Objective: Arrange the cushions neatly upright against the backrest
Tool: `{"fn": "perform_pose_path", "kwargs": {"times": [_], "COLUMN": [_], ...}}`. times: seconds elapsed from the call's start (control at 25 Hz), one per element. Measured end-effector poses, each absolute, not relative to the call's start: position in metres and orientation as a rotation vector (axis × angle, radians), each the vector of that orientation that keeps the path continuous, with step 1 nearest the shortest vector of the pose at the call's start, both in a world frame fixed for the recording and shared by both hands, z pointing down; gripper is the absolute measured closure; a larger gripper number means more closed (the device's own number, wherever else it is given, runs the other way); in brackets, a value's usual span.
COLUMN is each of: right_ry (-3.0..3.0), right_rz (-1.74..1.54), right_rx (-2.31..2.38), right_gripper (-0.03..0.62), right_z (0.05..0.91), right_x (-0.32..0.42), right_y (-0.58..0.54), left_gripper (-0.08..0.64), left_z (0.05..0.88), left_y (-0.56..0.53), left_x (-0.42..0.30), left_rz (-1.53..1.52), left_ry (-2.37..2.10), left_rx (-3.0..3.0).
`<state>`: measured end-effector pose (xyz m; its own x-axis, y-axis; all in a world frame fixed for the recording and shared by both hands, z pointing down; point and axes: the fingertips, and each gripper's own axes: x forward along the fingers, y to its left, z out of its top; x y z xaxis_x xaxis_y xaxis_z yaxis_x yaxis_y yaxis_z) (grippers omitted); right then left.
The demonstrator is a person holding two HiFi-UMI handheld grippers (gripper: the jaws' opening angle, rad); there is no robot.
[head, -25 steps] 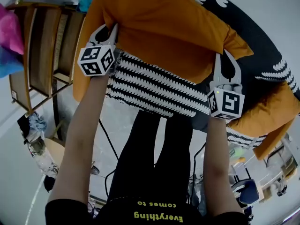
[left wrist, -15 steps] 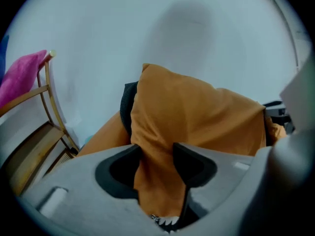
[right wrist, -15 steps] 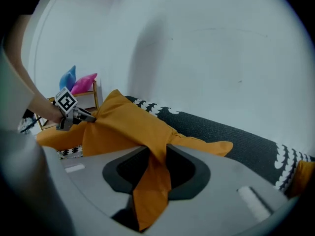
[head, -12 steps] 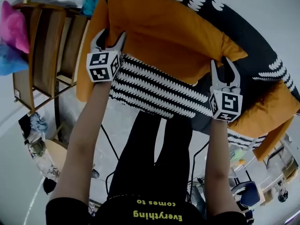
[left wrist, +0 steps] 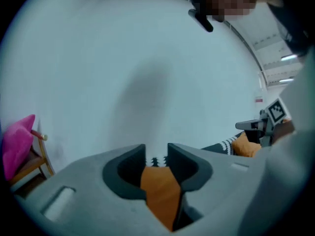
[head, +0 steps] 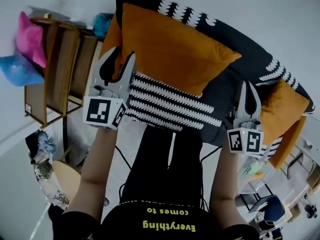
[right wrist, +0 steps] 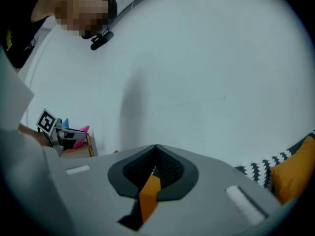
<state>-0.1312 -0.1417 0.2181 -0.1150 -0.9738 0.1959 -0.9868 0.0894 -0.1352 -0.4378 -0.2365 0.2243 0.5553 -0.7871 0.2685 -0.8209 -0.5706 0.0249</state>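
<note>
A large orange cushion (head: 175,49) leans upright against the black, white-patterned backrest (head: 250,54) of a sofa. My left gripper (head: 120,59) hangs in front of the cushion's left edge, apart from it. Its jaws stand apart and have just been closing, with nothing pressed between them; the orange cushion (left wrist: 160,191) only shows through the gap behind my left gripper (left wrist: 156,149). My right gripper (head: 248,84) is shut and empty over the dark sofa, right of the cushion. In the right gripper view my right gripper (right wrist: 155,149) has its tips together. A second orange cushion (head: 280,111) lies at the right.
The striped black-and-white seat cover (head: 165,104) hangs over the sofa's front edge above the person's legs. A wooden rack (head: 55,69) with a pink soft thing (head: 27,36) and a blue one (head: 17,69) stands at the left. Clutter lies on the floor at both sides.
Both grippers have let go of the orange cushion's edges and pulled back from it. The cushion now stands higher against the backrest. The right jaws have shut.
</note>
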Motion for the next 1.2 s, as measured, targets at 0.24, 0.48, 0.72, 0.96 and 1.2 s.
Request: {"fn": "perform_pose_path", "kwargs": {"times": [0.24,0.48,0.72,0.96,1.2], "right_ry": [-2.344,-2.361,-2.308,-2.306,-2.382], "right_rz": [0.248,0.158,0.152,0.15,0.169], "right_rx": [2.098,2.108,2.195,2.218,2.182], "right_gripper": [0.581,0.581,0.581,0.581,0.58], "right_z": [0.12,0.054,0.033,0.028,0.032], "right_x": [-0.136,-0.147,-0.132,-0.112,-0.08], "right_y": [-0.103,-0.077,-0.057,-0.047,-0.039], "left_gripper": [0.561,0.561,0.561,0.561,0.561], "left_z": [0.148,0.094,0.079,0.064,0.055], "left_y": [-0.211,-0.191,-0.181,-0.173,-0.152], "left_x": [-0.404,-0.37,-0.343,-0.314,-0.263], "left_rz": [0.358,0.299,0.374,0.303,0.3], "left_ry": [-1.268,-1.175,-1.138,-1.123,-1.157], "left_rx": [2.776,2.839,2.872,2.859,2.869]}}
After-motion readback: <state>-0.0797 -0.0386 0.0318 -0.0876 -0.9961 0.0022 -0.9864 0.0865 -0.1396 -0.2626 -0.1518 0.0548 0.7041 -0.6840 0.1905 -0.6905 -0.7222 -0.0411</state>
